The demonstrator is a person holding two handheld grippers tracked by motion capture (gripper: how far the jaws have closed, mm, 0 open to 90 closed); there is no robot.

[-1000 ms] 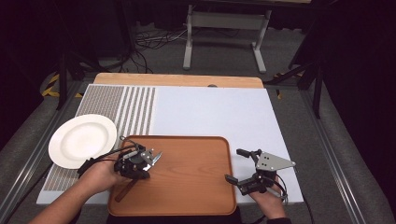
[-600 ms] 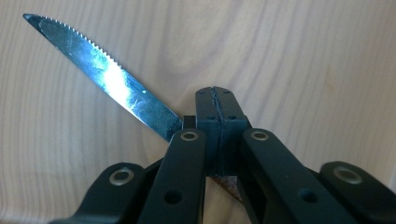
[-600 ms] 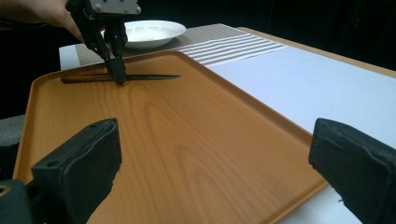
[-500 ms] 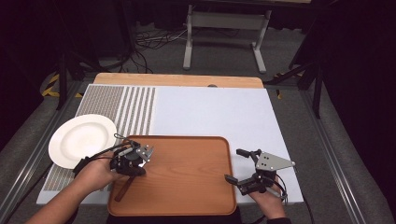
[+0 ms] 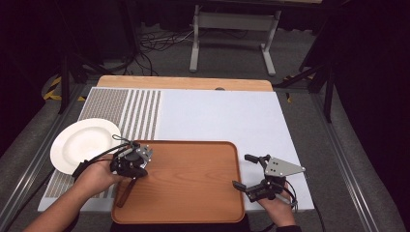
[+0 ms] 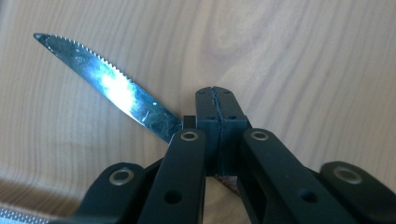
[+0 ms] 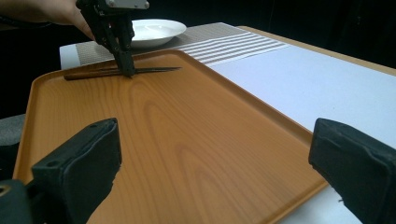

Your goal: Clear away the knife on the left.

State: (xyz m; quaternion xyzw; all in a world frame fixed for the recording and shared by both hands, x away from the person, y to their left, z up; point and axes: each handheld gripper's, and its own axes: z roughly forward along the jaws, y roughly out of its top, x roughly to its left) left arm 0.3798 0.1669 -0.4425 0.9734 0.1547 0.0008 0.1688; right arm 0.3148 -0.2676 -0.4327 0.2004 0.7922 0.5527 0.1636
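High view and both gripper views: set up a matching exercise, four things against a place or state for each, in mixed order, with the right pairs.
Things:
1. knife
2. white plate
3. right gripper
4. wooden tray

Places or states:
A. jaws wide apart, nothing between them
B. on the placemat, left of the tray
C. clamped in the left gripper, down on the tray
D. at the near edge of the table, between the two hands

Pairs: 1-C, 2-B, 3-A, 4-D

Dark room, grey carpet floor [image 5: 300, 53]; metal stand [image 5: 232, 29] far behind table [image 5: 183, 83], cables [image 5: 154, 46] far left.
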